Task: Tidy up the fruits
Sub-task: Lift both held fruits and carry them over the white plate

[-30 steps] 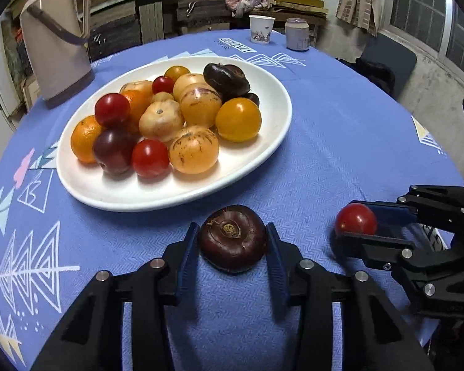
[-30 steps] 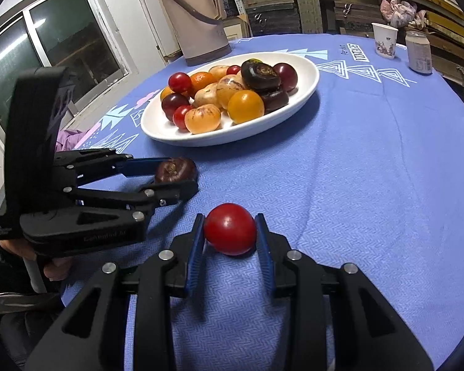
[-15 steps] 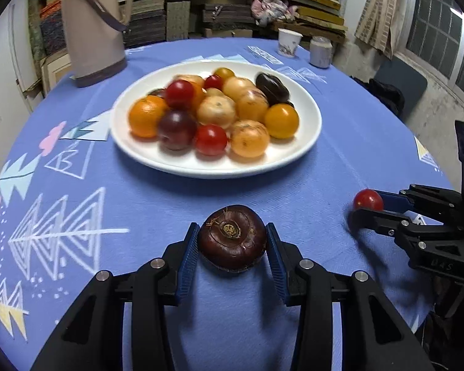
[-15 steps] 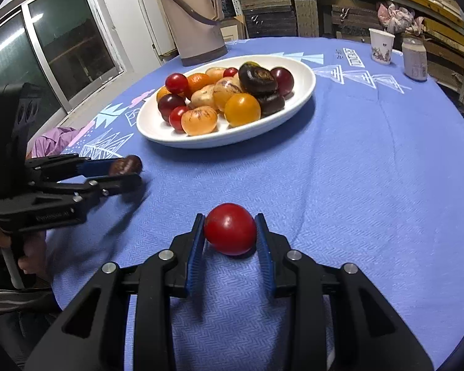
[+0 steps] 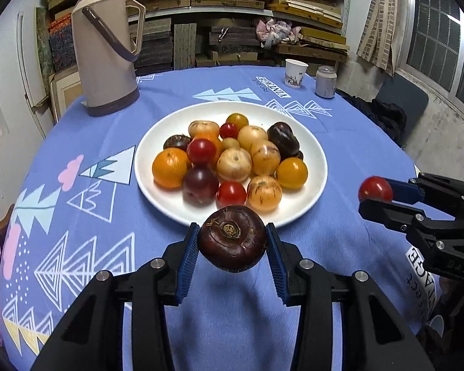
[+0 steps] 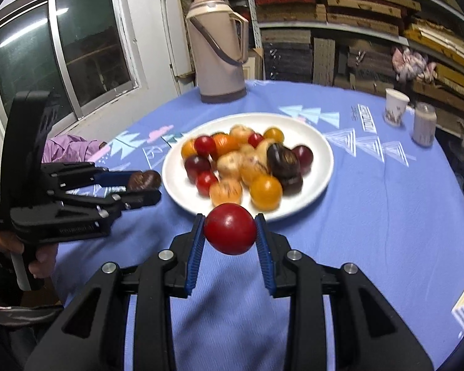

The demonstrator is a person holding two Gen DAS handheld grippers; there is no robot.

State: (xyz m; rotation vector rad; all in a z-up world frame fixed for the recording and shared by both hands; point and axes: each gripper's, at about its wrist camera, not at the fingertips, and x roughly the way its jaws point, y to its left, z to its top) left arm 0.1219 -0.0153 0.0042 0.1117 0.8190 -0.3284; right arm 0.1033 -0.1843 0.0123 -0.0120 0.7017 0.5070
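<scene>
My right gripper (image 6: 230,232) pinches a red tomato (image 6: 230,232), white plate (image 6: 323,167) just ahead, left gripper (image 6: 145,187) off left gripping a dark fruit (image 6: 143,180).

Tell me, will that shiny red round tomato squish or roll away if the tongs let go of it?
The shiny red round tomato looks smooth and ball-shaped, so it would probably roll on the flat blue patterned tablecloth. Its glossy skin may be slippery, though the right tongs have ribbed blue pads. It shows no dents where it is pinched, so it seems fairly firm.
</scene>
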